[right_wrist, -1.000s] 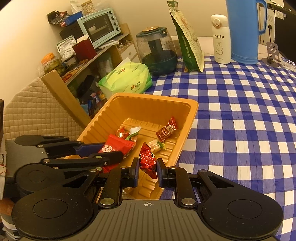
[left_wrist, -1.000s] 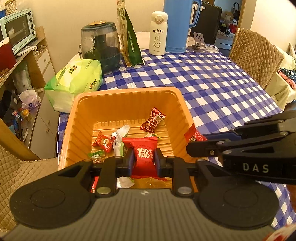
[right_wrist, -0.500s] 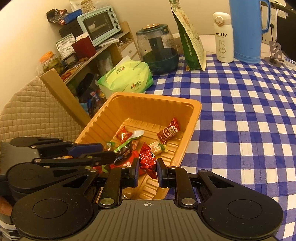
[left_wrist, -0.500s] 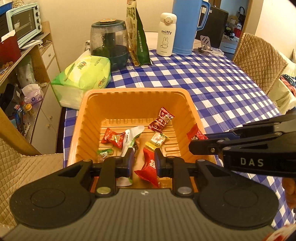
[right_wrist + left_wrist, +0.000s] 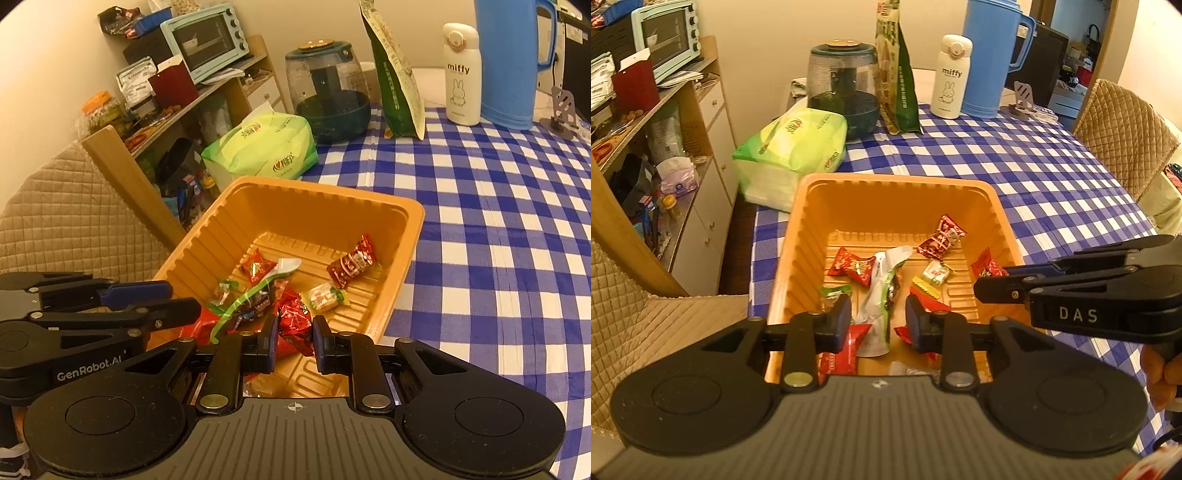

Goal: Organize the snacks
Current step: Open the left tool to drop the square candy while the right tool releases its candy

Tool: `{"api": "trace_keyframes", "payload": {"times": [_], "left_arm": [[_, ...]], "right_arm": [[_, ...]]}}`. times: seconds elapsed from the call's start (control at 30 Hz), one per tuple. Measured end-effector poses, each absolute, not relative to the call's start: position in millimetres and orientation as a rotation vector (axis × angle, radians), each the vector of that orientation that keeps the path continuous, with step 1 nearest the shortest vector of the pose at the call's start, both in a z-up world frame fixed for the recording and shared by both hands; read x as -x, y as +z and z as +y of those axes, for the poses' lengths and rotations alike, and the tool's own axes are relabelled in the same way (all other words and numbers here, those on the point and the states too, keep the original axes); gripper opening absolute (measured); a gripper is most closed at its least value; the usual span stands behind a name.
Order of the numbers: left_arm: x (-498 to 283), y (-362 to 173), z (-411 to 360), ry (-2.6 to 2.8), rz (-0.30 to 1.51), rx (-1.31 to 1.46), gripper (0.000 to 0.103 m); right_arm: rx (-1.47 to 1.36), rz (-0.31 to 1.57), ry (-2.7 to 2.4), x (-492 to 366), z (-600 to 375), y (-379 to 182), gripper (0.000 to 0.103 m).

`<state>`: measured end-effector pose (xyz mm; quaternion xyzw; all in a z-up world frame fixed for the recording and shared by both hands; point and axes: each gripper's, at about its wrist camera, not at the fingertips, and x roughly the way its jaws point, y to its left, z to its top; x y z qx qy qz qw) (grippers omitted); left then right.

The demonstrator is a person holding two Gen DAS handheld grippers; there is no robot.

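An orange plastic tray (image 5: 897, 192) (image 5: 328, 199) sits on the checked table and holds several wrapped snacks. Among them are a red candy (image 5: 942, 238) (image 5: 352, 260), a white-green packet (image 5: 884, 291) and a small pale candy (image 5: 934, 275) (image 5: 325, 297). My left gripper (image 5: 878, 325) is open and empty over the tray's near edge; a red packet (image 5: 842, 354) lies just below it. My right gripper (image 5: 293, 338) is a little open, with a red snack (image 5: 295, 325) loose between its pads over the tray's near right side. It also shows in the left wrist view (image 5: 1015, 284).
A green tissue pack (image 5: 792, 147) lies behind the tray. Further back stand a dark glass jar (image 5: 844, 92), a green snack bag (image 5: 895, 77), a white Miffy bottle (image 5: 951, 75) and a blue jug (image 5: 991, 55). Shelves are at the left, padded chairs at both sides.
My left gripper has opened and dropped its red packet into the tray, then drawn back. My right gripper's pads have parted a little around the red snack.
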<state>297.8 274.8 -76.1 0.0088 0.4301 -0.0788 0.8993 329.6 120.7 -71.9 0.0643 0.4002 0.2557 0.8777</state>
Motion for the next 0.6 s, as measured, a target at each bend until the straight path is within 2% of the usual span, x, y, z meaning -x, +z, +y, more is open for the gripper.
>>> {"api": "trace_keyframes", "payload": {"times": [0.27, 0.3, 0.33, 0.4, 0.6], "left_arm": [[-287, -69, 281, -0.141, 0.882, 0.009, 0.036], [-284, -68, 282, -0.140, 0.878, 0.012, 0.037], [-282, -66, 283, -0.136, 0.874, 0.015, 0.039], [-276, -63, 284, -0.129, 0.868, 0.018, 0.041], [-253, -48, 282, -0.101, 0.845, 0.037, 0.048]], "right_arm": [[-0.150, 0.825, 0.548, -326, 120, -68, 0.023], [-0.148, 0.822, 0.551, -324, 119, -67, 0.029], [-0.146, 0.816, 0.547, -322, 118, -66, 0.042], [-0.146, 0.796, 0.529, -315, 114, -63, 0.057], [-0.171, 0.773, 0.540, -293, 97, -53, 0.063]]}}
